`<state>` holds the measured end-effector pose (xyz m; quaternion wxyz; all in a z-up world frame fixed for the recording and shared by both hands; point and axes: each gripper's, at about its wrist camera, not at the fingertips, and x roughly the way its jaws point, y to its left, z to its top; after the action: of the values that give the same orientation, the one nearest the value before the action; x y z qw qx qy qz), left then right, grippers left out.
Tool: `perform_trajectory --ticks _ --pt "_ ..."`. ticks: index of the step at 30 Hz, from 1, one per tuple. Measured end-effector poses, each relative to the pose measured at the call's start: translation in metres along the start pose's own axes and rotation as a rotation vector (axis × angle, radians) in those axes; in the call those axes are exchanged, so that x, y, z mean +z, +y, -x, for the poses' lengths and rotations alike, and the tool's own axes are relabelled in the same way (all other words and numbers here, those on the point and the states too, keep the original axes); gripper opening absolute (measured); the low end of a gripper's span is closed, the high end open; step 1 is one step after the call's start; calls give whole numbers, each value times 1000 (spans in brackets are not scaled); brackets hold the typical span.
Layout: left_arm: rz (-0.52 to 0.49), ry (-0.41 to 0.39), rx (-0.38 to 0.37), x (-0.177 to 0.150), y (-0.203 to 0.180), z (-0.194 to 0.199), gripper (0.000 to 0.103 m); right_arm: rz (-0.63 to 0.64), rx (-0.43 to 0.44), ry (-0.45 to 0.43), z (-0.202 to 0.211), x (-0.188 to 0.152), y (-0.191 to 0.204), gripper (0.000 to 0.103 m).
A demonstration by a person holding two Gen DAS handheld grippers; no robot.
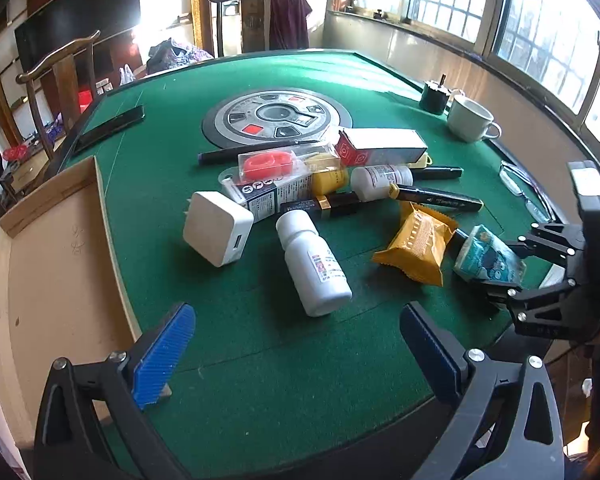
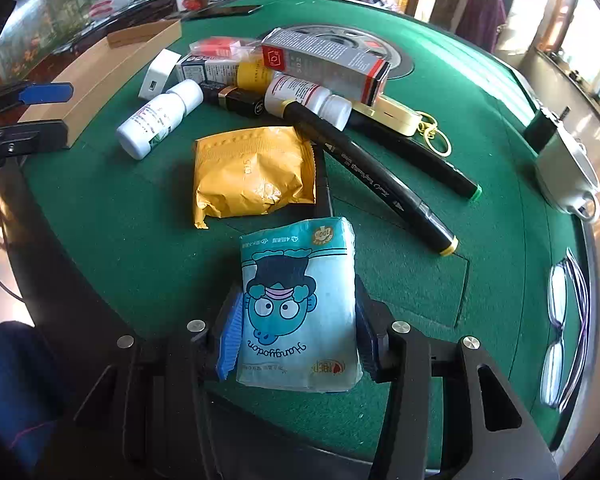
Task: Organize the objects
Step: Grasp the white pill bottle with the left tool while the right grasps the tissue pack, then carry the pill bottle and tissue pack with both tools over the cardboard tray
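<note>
- Closest to my right cam: the tissue pack (image 2: 300, 312), blue-green with a cartoon face, sitting between the blue pads (image 2: 230, 340) of my right gripper (image 2: 296, 344). Pads press on both its sides, so that one's clamped, jaws roughly halfway.
- From the left cam the same pack shows at the right edge of the table (image 1: 260, 360), in the right gripper's fingers.
- My left gripper (image 1: 296, 352) is spread as wide as it goes, nothing between the pads, just green felt under it.
- Just ahead of it a white bottle (image 1: 314, 266) lies on its side, with a white charger (image 1: 218, 228) to its left.
- A yellow packet (image 2: 252, 172) lies flat just past the tissue pack, not touching it as far as I can tell.
- Behind that is the pile: two black markers (image 2: 384, 178), a second bottle (image 2: 308, 100), a grey-and-red box (image 2: 328, 64) on top, a yellow case with a keyring (image 2: 396, 118).
- Cardboard tray (image 1: 56, 264) at the table's left edge, looks empty from here.
- White cup (image 1: 470, 118) and glasses (image 2: 564, 320) on the right side, well apart from the pile.
</note>
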<state>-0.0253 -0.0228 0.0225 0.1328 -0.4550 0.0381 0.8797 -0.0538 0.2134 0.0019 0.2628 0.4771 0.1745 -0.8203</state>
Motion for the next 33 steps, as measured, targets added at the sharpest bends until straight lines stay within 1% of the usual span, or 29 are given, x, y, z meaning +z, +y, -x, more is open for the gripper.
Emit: perform_trajectory --ticks 4,5,7,8,10,11,12,13,14,15,17,18,19,24,28,29,33 --pt "-4 19 5 9 -3 -16 102 -26 -44 -37 2 -8 3 48" --pt "5 31 -1 11 -3 -21 101 -36 -48 -52 1 -5 0 48" --pt "17 65 -16 13 -3 -31 94 -52 -42 -57 3 -6 -4 47" --pt "18 82 -16 15 -4 -37 92 -60 -42 -59 5 -11 -6 45" --pt "15 112 3 17 -7 -48 88 -87 -27 -63 7 -11 -13 44" --pt "13 124 15 18 -9 -55 83 -101 -25 -68 8 -10 -16 43" --pt "19 145 21 19 -10 -63 70 -116 -23 -77 10 -10 -19 43" --pt "32 168 16 19 -9 -70 60 -132 -11 -88 12 -13 -22 43" --pt "37 161 29 19 -9 -74 60 -145 -1 -98 14 -15 -25 43" --pt "35 145 50 19 -9 -75 57 -160 8 -106 16 -16 -27 43" --pt "27 134 58 16 -9 -77 53 -178 25 -120 18 -18 -25 43" --pt "32 125 59 14 -8 -76 36 -184 37 -129 19 -18 -25 43" --pt "41 120 59 12 -5 -74 34 -192 51 -135 20 -18 -25 43" --pt "68 119 35 1 7 -66 34 -221 92 -182 28 -12 -19 43" --pt "102 84 5 -5 19 -45 34 -212 112 -208 34 -2 -5 43" --pt "111 82 2 -9 21 -39 34 -202 110 -209 35 1 -1 38" --pt "127 72 3 -14 30 -28 34 -154 33 -125 22 8 10 37"
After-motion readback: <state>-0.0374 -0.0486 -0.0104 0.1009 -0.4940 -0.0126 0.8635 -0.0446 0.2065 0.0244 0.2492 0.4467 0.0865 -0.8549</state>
